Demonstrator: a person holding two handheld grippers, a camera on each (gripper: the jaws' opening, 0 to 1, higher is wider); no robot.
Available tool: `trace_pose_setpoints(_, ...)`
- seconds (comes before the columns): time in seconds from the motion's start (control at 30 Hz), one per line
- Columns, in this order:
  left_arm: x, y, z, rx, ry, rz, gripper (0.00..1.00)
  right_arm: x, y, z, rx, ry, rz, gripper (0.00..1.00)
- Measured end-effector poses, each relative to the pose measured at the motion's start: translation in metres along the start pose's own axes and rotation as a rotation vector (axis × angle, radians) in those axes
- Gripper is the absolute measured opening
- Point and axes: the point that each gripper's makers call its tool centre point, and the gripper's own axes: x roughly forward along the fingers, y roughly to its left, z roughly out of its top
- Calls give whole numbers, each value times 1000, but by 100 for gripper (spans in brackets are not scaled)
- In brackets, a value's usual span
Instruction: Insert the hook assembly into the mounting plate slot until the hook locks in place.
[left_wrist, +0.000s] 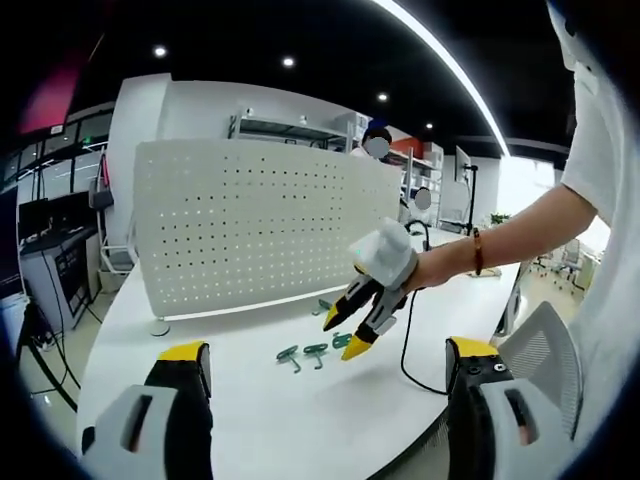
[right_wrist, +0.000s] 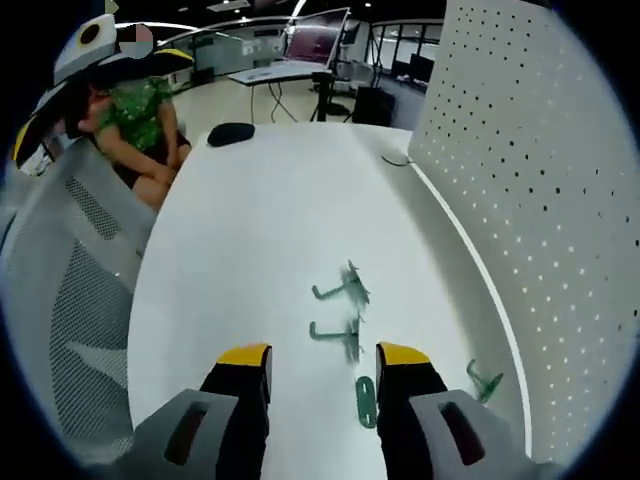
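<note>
Right gripper (right_wrist: 322, 372), jaws apart, hovers over green hooks (right_wrist: 338, 334) on table (right_wrist: 250, 230).

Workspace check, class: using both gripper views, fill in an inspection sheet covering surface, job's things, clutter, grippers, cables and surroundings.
Surface: white table, mostly bare.
Job's things: four green hooks lying loose on the table; white pegboard standing upright along the table's far edge, no hook mounted.
Clutter: dark mouse-like object at the far end.
Grippers: left gripper open, empty, hanging back; right gripper open, just above the hooks.
Cables: black cable trailing from the right gripper across the table.
Surroundings: mesh chair, seated person in green, shelving, monitors.
</note>
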Motion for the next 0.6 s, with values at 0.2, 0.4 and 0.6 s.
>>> trace_pose_setpoints(0.2, 1, 0, -2, -4, 4, 0, 100, 7, -5, -4, -8, 31, -1, 38)
trace_pose_setpoints(0.4, 3, 1, -5, -11, 9, 2, 100, 13, -12, -10, 4, 54, -13, 31)
trace_pose_setpoints(0.6, 4, 3, -4, -20, 4, 6, 100, 19, -17, -13, -13, 84, -20, 26)
